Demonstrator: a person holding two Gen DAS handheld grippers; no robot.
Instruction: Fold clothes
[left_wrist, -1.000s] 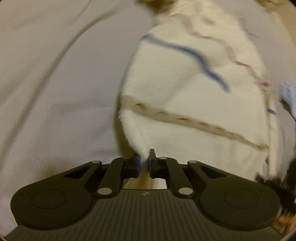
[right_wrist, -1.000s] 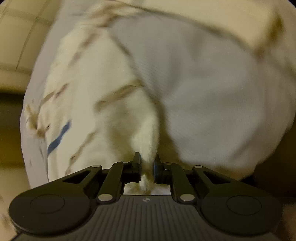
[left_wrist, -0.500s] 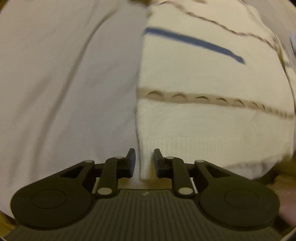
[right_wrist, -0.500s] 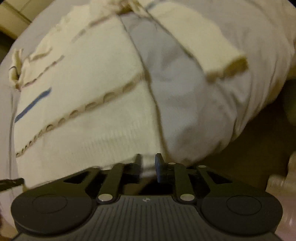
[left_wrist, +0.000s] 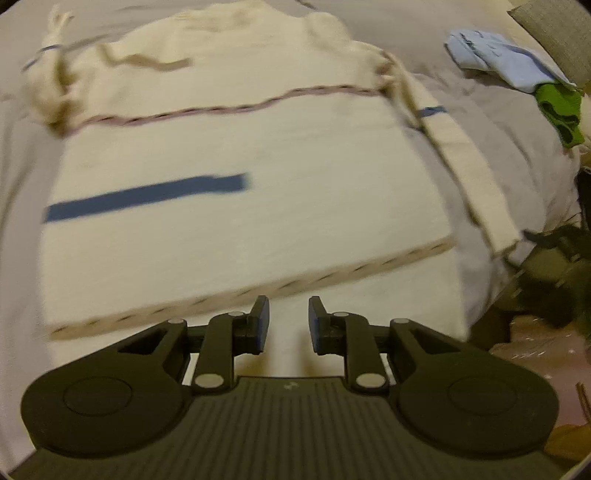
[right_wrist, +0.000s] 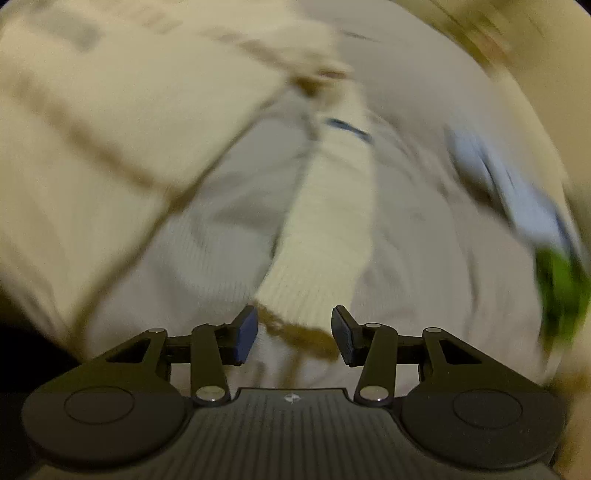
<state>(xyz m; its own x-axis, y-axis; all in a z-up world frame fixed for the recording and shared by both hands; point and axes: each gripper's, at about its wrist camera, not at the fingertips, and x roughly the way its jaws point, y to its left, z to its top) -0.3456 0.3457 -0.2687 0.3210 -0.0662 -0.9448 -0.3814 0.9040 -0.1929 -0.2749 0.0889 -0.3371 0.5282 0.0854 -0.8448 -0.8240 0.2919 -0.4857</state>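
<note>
left gripper (left_wrist: 289, 320) jaws parted, right gripper (right_wrist: 294, 334) jaws wider

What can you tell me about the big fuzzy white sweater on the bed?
The sweater is a cream knit that looks soft and fuzzy. It has one short blue stripe, and thin brownish dashed lines run across it. It lies flat on the grey bed cover, its bottom part folded up over the body. One sleeve stretches out to the side, its ribbed cuff just ahead of the open right claw. Neither claw holds it.
</note>
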